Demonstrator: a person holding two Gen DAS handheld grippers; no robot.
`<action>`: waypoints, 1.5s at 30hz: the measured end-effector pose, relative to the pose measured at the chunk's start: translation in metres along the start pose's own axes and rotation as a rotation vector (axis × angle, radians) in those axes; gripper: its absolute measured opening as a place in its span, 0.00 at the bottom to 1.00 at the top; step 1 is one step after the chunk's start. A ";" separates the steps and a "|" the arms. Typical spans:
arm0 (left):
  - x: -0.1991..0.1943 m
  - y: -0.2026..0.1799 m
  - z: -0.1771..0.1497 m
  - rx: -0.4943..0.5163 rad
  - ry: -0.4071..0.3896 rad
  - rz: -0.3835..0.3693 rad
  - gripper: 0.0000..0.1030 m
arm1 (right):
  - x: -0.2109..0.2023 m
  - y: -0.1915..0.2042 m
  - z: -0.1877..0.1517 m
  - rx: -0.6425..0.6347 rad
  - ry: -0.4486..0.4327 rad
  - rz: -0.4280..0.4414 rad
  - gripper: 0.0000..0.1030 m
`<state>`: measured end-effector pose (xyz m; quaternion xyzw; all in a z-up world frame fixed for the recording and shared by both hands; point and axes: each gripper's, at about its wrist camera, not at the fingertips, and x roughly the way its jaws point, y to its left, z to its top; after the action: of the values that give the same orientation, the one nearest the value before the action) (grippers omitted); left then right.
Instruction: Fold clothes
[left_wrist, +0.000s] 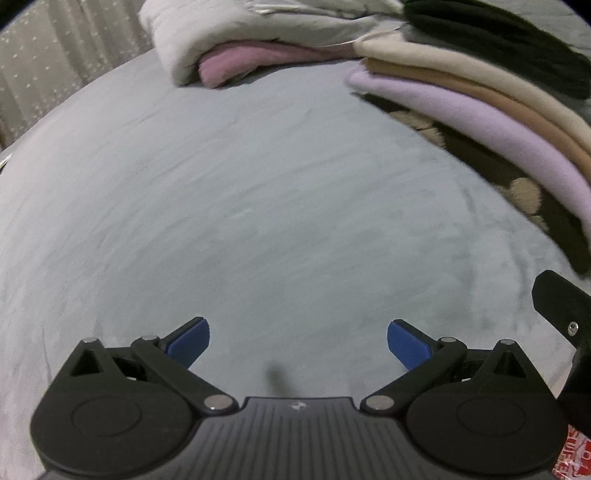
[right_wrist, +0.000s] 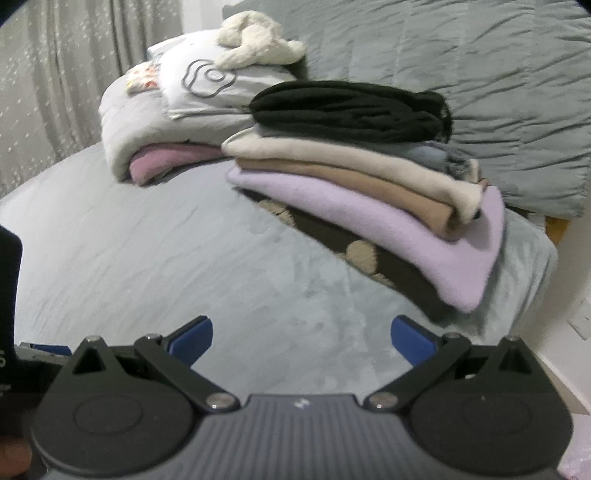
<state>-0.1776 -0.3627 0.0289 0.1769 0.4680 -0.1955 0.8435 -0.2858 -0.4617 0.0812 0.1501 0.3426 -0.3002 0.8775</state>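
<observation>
Both grippers hang over the bare grey bedspread (right_wrist: 147, 251) with nothing between their blue pads. The left gripper (left_wrist: 298, 343) has its fingers spread wide, and so does the right gripper (right_wrist: 302, 341).

The clothes lie ahead and to the right of both. A folded stack (right_wrist: 369, 192) sits at the far right of the bed: a black ribbed knit (right_wrist: 351, 110) on top, then a cream piece (right_wrist: 332, 155), a tan one (right_wrist: 351, 184), a lilac one (right_wrist: 388, 236) and a dark spotted garment (right_wrist: 365, 254) at the bottom. Its long edge runs from far left to near right, and the near corner of the lilac layer points toward the right gripper's right finger. Further back on the left, a white printed sweatshirt (right_wrist: 177, 103) lies folded over a pink garment (right_wrist: 159, 162), with a cream fuzzy item (right_wrist: 255, 40) loose on top.

The right gripper is nearer to the stack; from the left wrist view the stack sits off at the right edge (left_wrist: 480, 110). No unfolded garment lies under either gripper, so this fits either folding being finished or a pause before another piece is brought.
</observation>
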 end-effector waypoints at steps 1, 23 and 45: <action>0.002 0.007 -0.002 -0.011 -0.003 0.011 1.00 | 0.002 0.004 -0.001 -0.007 0.004 0.007 1.00; 0.035 0.195 -0.037 -0.257 -0.030 0.194 1.00 | 0.032 0.185 -0.035 -0.200 0.050 0.238 1.00; 0.076 0.355 -0.098 -0.350 -0.182 0.244 1.00 | 0.059 0.344 -0.087 -0.390 -0.007 0.378 1.00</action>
<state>-0.0354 -0.0228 -0.0447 0.0647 0.3920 -0.0229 0.9174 -0.0796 -0.1796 -0.0026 0.0385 0.3566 -0.0599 0.9315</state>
